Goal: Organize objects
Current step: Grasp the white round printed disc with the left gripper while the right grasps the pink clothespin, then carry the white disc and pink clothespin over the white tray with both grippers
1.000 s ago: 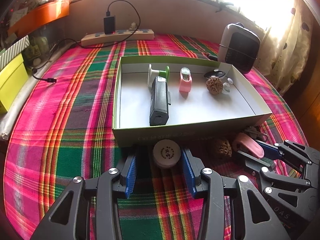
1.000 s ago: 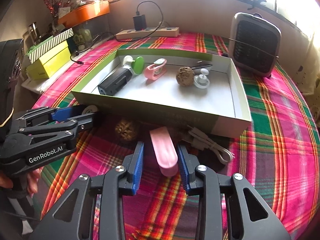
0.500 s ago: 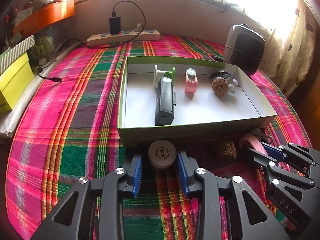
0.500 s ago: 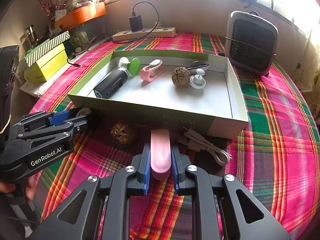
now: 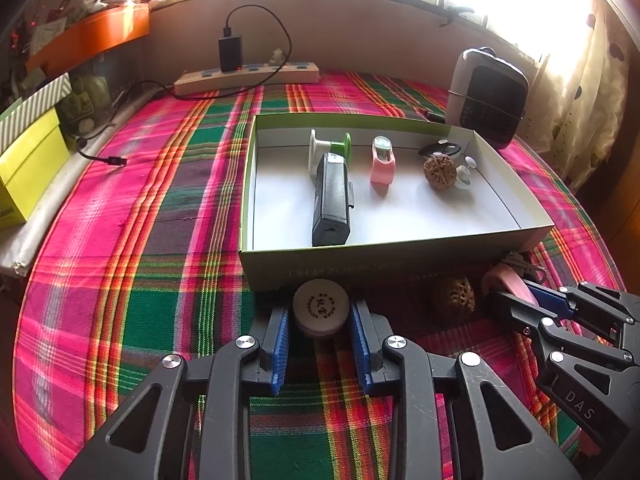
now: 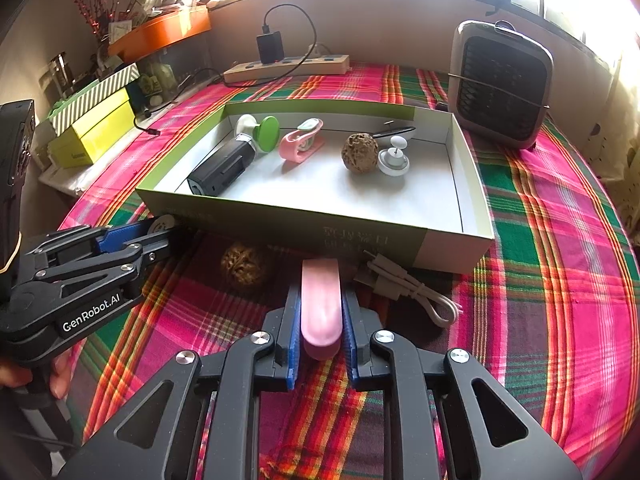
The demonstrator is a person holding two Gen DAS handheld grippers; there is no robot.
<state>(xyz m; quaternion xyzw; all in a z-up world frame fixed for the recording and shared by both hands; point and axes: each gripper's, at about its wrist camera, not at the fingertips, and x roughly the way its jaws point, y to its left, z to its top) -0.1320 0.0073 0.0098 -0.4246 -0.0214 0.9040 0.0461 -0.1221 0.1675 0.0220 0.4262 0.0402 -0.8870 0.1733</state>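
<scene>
My left gripper [image 5: 320, 320] is shut on a round white disc [image 5: 320, 307], held just in front of the near wall of the green-rimmed box [image 5: 360, 266]. My right gripper [image 6: 320, 316] is shut on a long pink case [image 6: 321, 304], also just in front of the box [image 6: 280, 216]. Inside the box lie a black device [image 5: 331, 200], a white and green spool [image 5: 330, 147], a pink tape dispenser [image 5: 382, 160], a walnut [image 5: 439, 171] and a small white knob [image 6: 394, 158]. A second walnut [image 6: 244, 266] lies on the cloth between the grippers.
A coiled white cable [image 6: 408, 292] lies right of the pink case. A grey heater [image 6: 500, 84] stands behind the box at right. A power strip [image 5: 246, 78] with a charger lies at the back. Yellow boxes [image 5: 28, 168] sit at the left edge.
Both grippers closed: the left on the white disc, the right on the pink case. Both views have risen slightly, so the box appears a little farther.
</scene>
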